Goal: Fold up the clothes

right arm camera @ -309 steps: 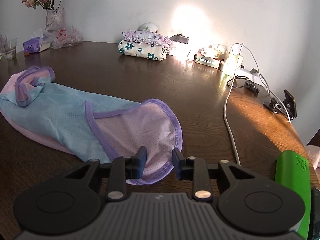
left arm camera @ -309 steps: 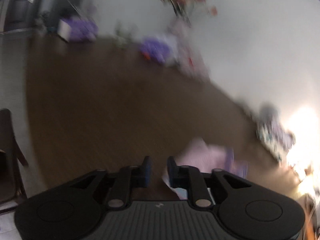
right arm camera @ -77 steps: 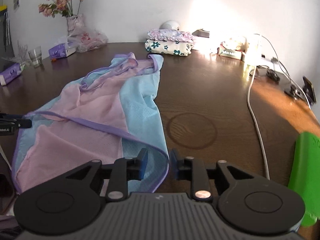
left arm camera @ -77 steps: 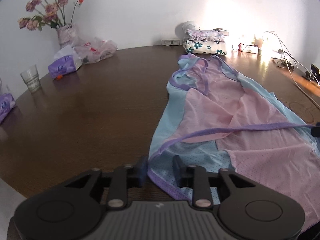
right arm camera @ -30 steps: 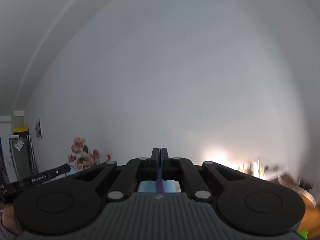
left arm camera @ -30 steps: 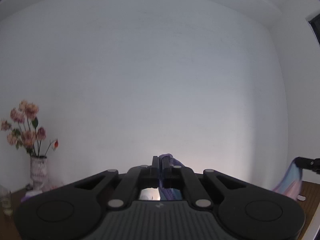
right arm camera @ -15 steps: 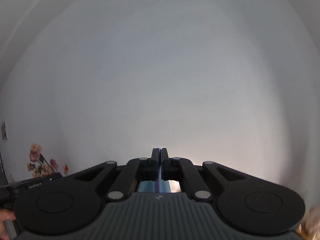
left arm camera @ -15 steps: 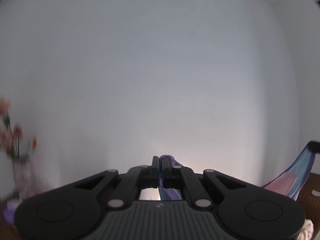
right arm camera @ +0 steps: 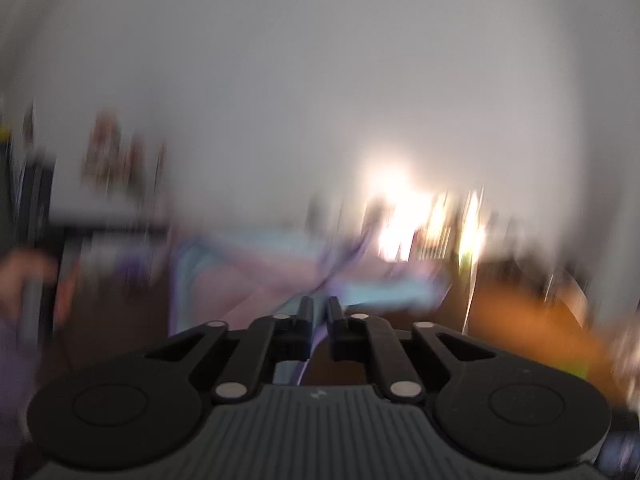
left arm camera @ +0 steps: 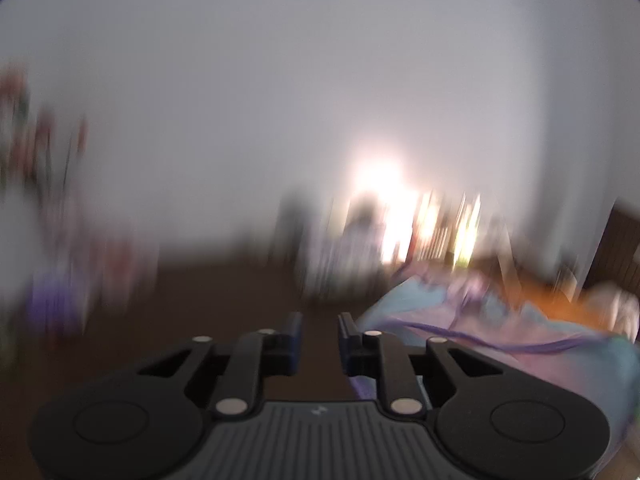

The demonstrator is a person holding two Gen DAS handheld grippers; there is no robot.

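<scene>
Both views are heavily motion-blurred. The pink, light-blue and purple-trimmed garment (left arm camera: 500, 332) lies crumpled on the dark wooden table (left arm camera: 224, 300), to the right of my left gripper (left arm camera: 319, 320), which is open and empty. In the right wrist view the garment (right arm camera: 280, 276) spreads ahead and left of my right gripper (right arm camera: 318, 306). Its jaws stand slightly apart with a purple hem strip (right arm camera: 310, 350) running between them, no firm grip visible.
A bright glare (left arm camera: 384, 184) sits at the back of the table among blurred items. Blurred flowers and purple packs (left arm camera: 44, 300) stand at the left. A white cable (right arm camera: 470, 300) crosses the lit orange part of the table. A hand (right arm camera: 24, 276) shows at the far left.
Both grippers have swung down from facing the wall to facing the table. Both jaws have opened, and the garment they held up now lies on the table.
</scene>
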